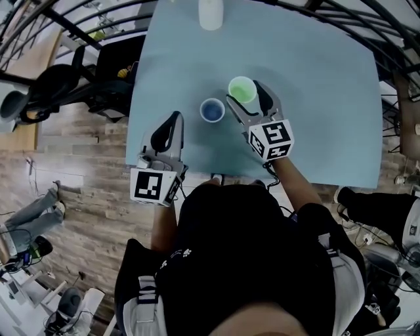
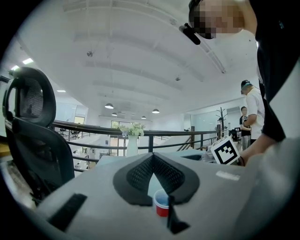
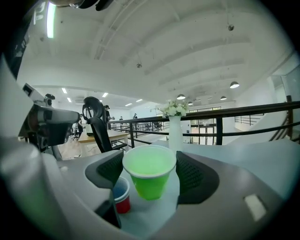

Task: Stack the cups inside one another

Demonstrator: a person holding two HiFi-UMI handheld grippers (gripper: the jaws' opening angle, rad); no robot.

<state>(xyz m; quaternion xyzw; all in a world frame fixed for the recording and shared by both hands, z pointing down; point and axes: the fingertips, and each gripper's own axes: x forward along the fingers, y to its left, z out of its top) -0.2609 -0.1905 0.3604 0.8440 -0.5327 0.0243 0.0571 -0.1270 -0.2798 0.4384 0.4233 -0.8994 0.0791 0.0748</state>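
Observation:
A green cup [image 1: 242,89] stands upright between the two fingers of my right gripper [image 1: 245,98] on the pale blue table [image 1: 328,111]. In the right gripper view both pads touch the rim of the green cup [image 3: 149,171], so that gripper [image 3: 149,161] is shut on it. Whether the cup is off the table I cannot tell. A smaller red cup with a blue inside [image 1: 212,110] sits just left of it, apart from it, and shows as the red cup [image 3: 121,194] and the red cup [image 2: 161,203]. My left gripper [image 1: 173,118] rests near the table's front left, shut and holding nothing, its tips [image 2: 152,157] together.
A white vase [image 1: 210,13] with flowers stands at the table's far edge. A black office chair [image 1: 59,85] is off the table's left side. A dark railing [image 3: 243,112] runs behind the table. People stand in the background [image 2: 251,117].

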